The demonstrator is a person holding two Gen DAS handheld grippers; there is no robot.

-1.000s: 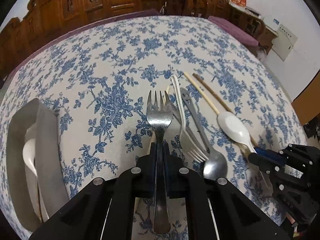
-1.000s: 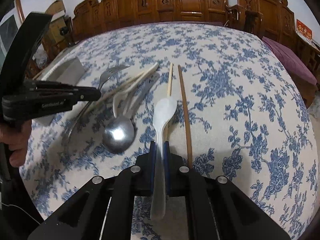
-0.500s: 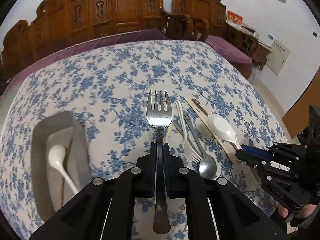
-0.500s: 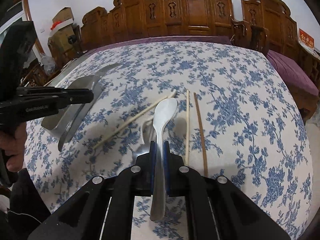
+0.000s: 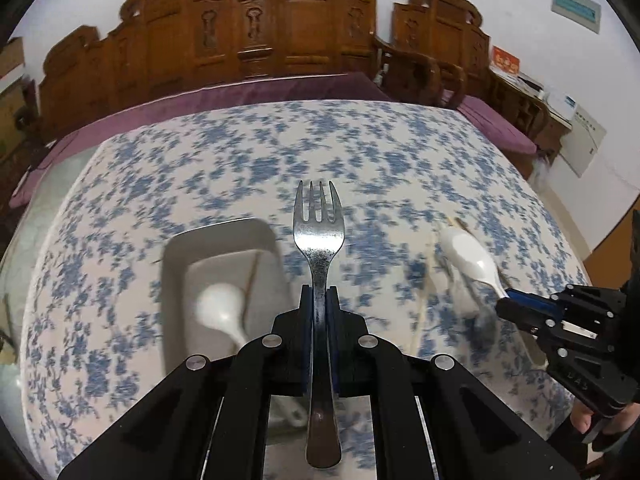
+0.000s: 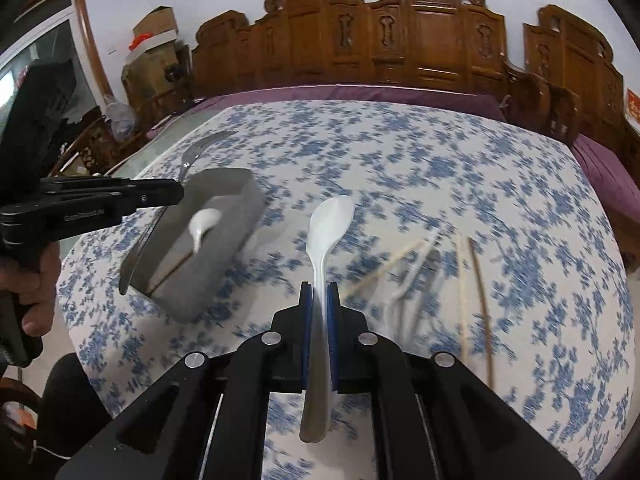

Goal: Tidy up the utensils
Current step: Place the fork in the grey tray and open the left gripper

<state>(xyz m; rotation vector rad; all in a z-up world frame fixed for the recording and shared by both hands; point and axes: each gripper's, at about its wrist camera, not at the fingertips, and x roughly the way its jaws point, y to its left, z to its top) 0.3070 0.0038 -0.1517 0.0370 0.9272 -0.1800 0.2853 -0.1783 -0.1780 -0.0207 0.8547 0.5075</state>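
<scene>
The tray [image 5: 176, 264] is sitting on the table [image 5: 400, 152], already holding one spoon. The left gripper [image 5: 319, 300] is clamping the fork [image 5: 319, 236] above the tray's right edge; the right gripper [image 6: 319, 300] is pinching a white spoon [image 6: 328, 224]. Lowering each flat, lengthwise, should avoid clatter.

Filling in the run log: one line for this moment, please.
left gripper: shut on metal fork | right gripper: shut on white spoon | grey tray: holds another white spoon

left gripper [image 5: 319, 300] clamped, raised; right gripper [image 6: 319, 300] clamped, seemingly raised
</scene>
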